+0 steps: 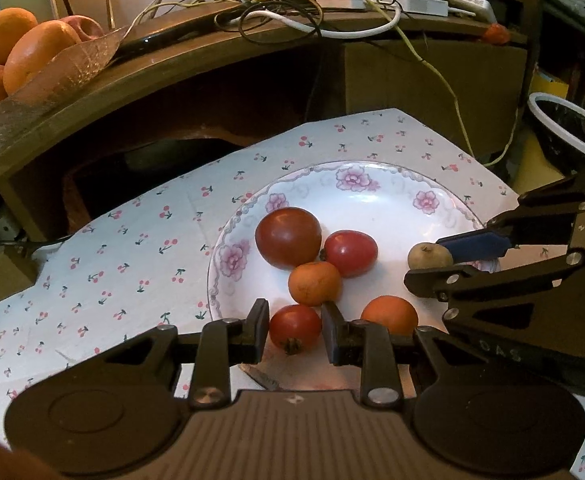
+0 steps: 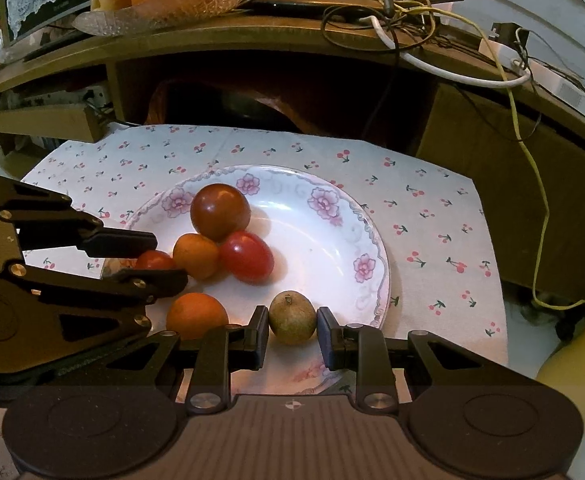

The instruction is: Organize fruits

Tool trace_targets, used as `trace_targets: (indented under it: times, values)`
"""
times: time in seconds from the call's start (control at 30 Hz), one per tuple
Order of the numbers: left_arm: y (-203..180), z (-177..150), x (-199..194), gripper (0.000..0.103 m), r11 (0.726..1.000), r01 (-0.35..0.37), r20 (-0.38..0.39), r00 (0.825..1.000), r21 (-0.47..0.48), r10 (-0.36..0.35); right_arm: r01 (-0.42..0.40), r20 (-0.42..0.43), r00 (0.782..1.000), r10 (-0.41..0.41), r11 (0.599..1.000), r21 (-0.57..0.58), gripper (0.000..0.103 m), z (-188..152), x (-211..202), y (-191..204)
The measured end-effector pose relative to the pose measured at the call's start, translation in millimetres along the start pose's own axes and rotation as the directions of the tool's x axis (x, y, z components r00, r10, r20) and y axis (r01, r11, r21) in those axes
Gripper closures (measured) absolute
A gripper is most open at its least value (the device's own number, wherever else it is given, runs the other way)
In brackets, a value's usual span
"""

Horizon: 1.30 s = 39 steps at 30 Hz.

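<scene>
Left tongs [image 1: 295,330] straddle small tomato [image 1: 295,329], contact unclear; right tongs [image 2: 292,330] straddle brown fruit [image 2: 292,317], contact unclear.

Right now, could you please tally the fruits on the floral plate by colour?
Red: 2, small tomato between the left gripper jaws, oval tomato.
Dark red-brown: 1, large tomato.
Orange: 2.
Brownish-green: 1 between the right gripper jaws.
Total: 6

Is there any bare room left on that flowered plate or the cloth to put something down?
Yes. The plate's right half, right of the red tomato, is bare, as is the cherry-print cloth beyond its rim. Its left and near side is crowded with fruit and both grippers.
</scene>
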<state>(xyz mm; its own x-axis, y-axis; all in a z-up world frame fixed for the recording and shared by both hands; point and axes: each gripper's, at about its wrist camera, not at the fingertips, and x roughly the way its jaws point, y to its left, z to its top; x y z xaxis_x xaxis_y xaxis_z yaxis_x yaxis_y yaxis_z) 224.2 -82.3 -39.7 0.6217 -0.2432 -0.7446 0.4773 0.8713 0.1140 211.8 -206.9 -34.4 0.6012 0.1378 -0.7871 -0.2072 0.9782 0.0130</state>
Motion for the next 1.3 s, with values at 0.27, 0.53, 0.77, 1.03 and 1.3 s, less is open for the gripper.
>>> trace_targets:
  times: [0.27, 0.53, 0.77, 1.03, 1.3]
  values:
    - [-1, 1, -3, 0.069, 1.000, 0.007, 0.005, 1.000, -0.004, -0.007, 0.000, 0.013, 1.000, 0.000, 1.000, 0.011, 0.074, 2, -2, -2]
    - [0, 2, -7, 0.068, 1.000, 0.014, 0.014, 1.000, -0.010, -0.013, 0.001, 0.023, 1.000, -0.002, 1.000, 0.028, 0.070, 3, -5, -5]
    - [4, 5, -17, 0.068, 1.000, 0.004, 0.041, 0.999, -0.024, -0.003, 0.001, 0.043, 0.999, -0.003, 0.999, 0.050, 0.069, 5, -11, -10]
    - [11, 8, -28, 0.068, 0.999, 0.003, 0.070, 0.998, -0.052, 0.001, -0.009, 0.067, 0.998, 0.003, 0.996, 0.086, 0.069, 7, -18, -16]
    - [12, 9, -37, 0.068, 0.998, 0.017, 0.091, 0.996, -0.066, -0.011, -0.029, 0.090, 0.996, 0.019, 0.993, 0.117, 0.069, 9, -27, -22]
